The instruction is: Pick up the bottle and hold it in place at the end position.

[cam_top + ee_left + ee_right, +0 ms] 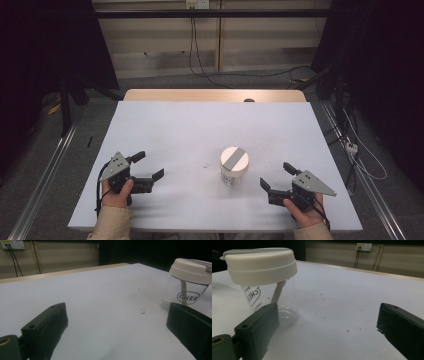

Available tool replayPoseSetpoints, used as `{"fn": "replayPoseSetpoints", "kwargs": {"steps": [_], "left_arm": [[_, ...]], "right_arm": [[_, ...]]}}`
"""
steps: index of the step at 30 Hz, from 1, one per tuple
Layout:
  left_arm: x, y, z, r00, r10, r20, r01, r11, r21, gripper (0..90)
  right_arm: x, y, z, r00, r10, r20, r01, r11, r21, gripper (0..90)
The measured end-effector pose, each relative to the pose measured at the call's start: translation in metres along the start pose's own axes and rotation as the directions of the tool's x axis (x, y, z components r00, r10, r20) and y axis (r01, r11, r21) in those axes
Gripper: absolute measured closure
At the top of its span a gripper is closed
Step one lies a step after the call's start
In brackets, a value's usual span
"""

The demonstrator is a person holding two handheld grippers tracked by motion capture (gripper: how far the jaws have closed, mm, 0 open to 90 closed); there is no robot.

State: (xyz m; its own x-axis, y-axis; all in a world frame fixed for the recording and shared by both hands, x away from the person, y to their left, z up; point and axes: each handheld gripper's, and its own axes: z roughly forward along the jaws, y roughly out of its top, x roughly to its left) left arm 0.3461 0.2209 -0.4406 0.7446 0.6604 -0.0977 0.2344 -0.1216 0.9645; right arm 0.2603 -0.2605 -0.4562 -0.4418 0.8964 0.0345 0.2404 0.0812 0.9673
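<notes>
So both hands rest low on the desk (200,125) near its front edge, one to each side of the clear jar (234,165), which has a white lid (234,158). The left tool (150,165) sits well to the jar's left, its jaws spread wide with nothing between them, aimed toward the jar. The right tool (276,176) is closer, just right of the jar, jaws also wide apart and empty, one jaw near the glass but not touching. A few dark specks (207,164) lie just left of the jar. Nothing stands between either tool and the jar
</notes>
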Motion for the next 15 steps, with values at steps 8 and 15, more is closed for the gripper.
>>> {"fn": "replayPoseSetpoints", "kwargs": {"steps": [8, 15], "left_arm": [[-0.002, 0.000, 0.001, 1.0000, 0.004, 0.003, -0.004, 1.0000, -0.001, 3.4], [-0.003, 0.000, 0.003, 1.0000, -0.003, 0.009, 0.003, 1.0000, -0.004, 3.4]], "right_arm": [[0.005, 0.002, 0.004, 0.9994, -0.002, -0.036, 0.002, 1.000, 0.011, 3.7], [0.012, 0.006, 0.009, 0.9978, 0.004, -0.066, -0.003, 1.000, 0.007, 1.8]]}}
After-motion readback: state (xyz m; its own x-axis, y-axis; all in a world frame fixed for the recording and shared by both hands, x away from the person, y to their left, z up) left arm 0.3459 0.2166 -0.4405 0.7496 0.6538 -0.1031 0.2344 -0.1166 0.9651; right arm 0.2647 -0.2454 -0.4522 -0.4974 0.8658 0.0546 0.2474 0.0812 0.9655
